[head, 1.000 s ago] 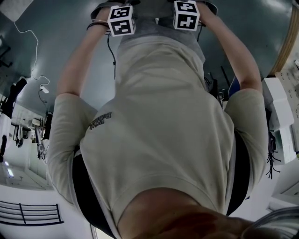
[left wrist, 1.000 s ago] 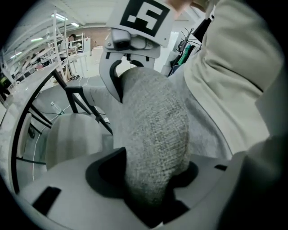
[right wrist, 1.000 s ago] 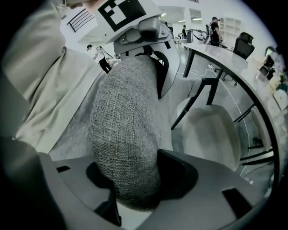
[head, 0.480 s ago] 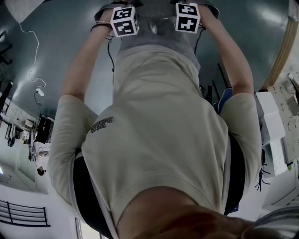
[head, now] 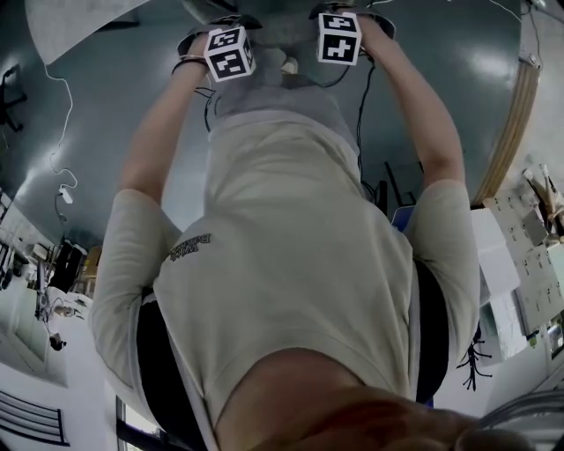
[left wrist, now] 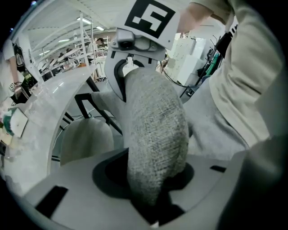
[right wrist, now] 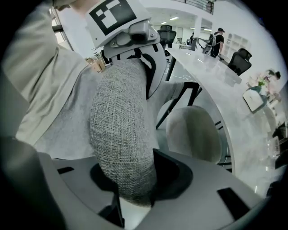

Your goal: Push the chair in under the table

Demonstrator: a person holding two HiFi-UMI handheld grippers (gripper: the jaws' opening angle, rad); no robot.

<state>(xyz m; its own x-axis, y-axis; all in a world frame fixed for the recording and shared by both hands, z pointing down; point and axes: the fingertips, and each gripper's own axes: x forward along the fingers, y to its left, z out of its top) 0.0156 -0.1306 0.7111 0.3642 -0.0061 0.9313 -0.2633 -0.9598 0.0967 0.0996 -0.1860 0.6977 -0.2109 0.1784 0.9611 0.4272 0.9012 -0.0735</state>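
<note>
My left gripper (left wrist: 155, 204): the fingers have just been closing and are now clamped on the top edge of the grey woven chair back (left wrist: 155, 134). The fingertips are buried in the dark slot under the fabric, so I can't see the pads. My right gripper (right wrist: 130, 197) is the same: fingers just closed in, gripping that chair back further along, tips hidden by the weave. Each gripper view shows the other gripper at the far end of the back.

The chair back runs between me and the white counter (left wrist: 67, 85). The seat and legs are out of view, so I can't tell how far under the counter it is. A pale second chair (left wrist: 85, 139) sits by the counter's edge, partly cut off.

In the head view my shirt (head: 291, 264) fills most of the picture. Only the two marker cubes (head: 230, 53) and a grey strip below them show at the top; the fingers are hidden.

Versus a second ago, the cubes sit lower and closer together. The floor (head: 106, 114) clutter has slid, and more of the pale sheet (head: 75, 26) shows at top left.
</note>
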